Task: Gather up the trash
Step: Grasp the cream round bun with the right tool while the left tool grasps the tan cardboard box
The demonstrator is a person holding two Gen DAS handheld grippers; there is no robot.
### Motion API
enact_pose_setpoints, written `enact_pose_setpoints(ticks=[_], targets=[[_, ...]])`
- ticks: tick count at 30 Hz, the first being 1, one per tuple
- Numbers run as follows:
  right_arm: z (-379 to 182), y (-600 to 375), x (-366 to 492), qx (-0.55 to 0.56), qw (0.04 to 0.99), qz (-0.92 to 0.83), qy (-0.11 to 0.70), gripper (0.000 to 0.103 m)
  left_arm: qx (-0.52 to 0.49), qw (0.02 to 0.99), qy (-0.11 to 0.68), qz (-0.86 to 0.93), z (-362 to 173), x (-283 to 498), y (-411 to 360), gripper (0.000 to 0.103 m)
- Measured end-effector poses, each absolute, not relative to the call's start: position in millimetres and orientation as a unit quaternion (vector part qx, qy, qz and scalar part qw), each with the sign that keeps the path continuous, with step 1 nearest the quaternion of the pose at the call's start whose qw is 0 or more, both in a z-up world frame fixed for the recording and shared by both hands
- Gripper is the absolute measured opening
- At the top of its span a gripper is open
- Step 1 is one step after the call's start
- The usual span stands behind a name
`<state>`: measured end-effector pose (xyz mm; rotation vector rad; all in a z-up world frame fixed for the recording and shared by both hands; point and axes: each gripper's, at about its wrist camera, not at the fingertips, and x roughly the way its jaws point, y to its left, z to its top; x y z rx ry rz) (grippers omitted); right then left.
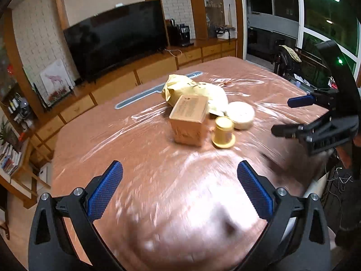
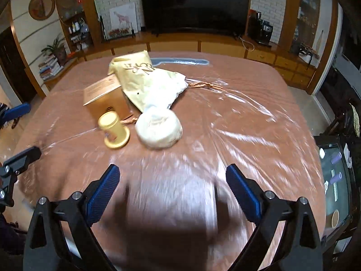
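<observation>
Trash sits mid-counter [image 1: 135, 140]: cardboard box [image 1: 189, 122], yellow cup [image 1: 223, 133] upside down, white tub [image 1: 241, 115], paper bag [image 1: 194, 90] behind. Left claw [image 1: 180, 186] and right claw [image 2: 172, 186] both gape wide, empty, near the front edge.

Far beyond the tongs, a dark television [image 2: 195, 3] stands on a wooden cabinet [image 2: 176, 45]; a giraffe picture [image 2: 123, 20] leans to its left, a coffee machine [image 2: 261, 30] to its right.
</observation>
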<state>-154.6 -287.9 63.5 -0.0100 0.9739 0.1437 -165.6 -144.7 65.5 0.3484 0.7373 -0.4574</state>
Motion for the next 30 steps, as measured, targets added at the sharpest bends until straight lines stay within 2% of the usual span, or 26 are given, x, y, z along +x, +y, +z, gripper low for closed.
enact_pose_setpoints(ticks=[9, 14, 16, 18, 19, 20, 21, 22, 30], targets=[[41.7, -280.3, -103.6, -0.005, 0.862, 0.094, 0.499, 0.086, 0.193, 0.869, 0.378, -0.255, 36.5, -106.0, -170.7, 0.101], [36.7, -275.0, -92.3, -0.010, 0.857, 0.108, 0.503, 0.082, 0.175, 0.857, 0.395, -0.282, 31.8, -86.0, -175.2, 0.078], [36.0, -272.2, -90.2, -0.019, 0.857, 0.111, 0.502, 0.081, 0.174, 0.854, 0.398, -0.287, 29.3, -78.9, -178.7, 0.075], [36.2, -270.2, -92.7, -0.035, 0.859, 0.106, 0.500, 0.075, 0.171, 0.852, 0.400, -0.293, 28.0, -76.2, -181.1, 0.069], [36.8, -269.6, -94.0, -0.044, 0.861, 0.102, 0.496, 0.065, 0.169, 0.851, 0.401, -0.295, 27.1, -75.3, -181.6, 0.059], [36.2, -268.6, -94.0, -0.050, 0.863, 0.099, 0.493, 0.060, 0.167, 0.849, 0.405, -0.296, 25.9, -74.2, -181.8, 0.052], [36.9, -268.7, -95.8, -0.053, 0.865, 0.098, 0.490, 0.058, 0.164, 0.849, 0.407, -0.296, 25.2, -73.3, -181.8, 0.050], [37.5, -269.5, -97.3, -0.050, 0.865, 0.100, 0.489, 0.051, 0.159, 0.848, 0.409, -0.296, 24.8, -73.1, -180.7, 0.050], [51.3, -285.9, -103.9, -0.013, 0.875, 0.101, 0.473, 0.051, 0.132, 0.854, 0.415, -0.283, 28.0, -76.2, -166.8, 0.048]])
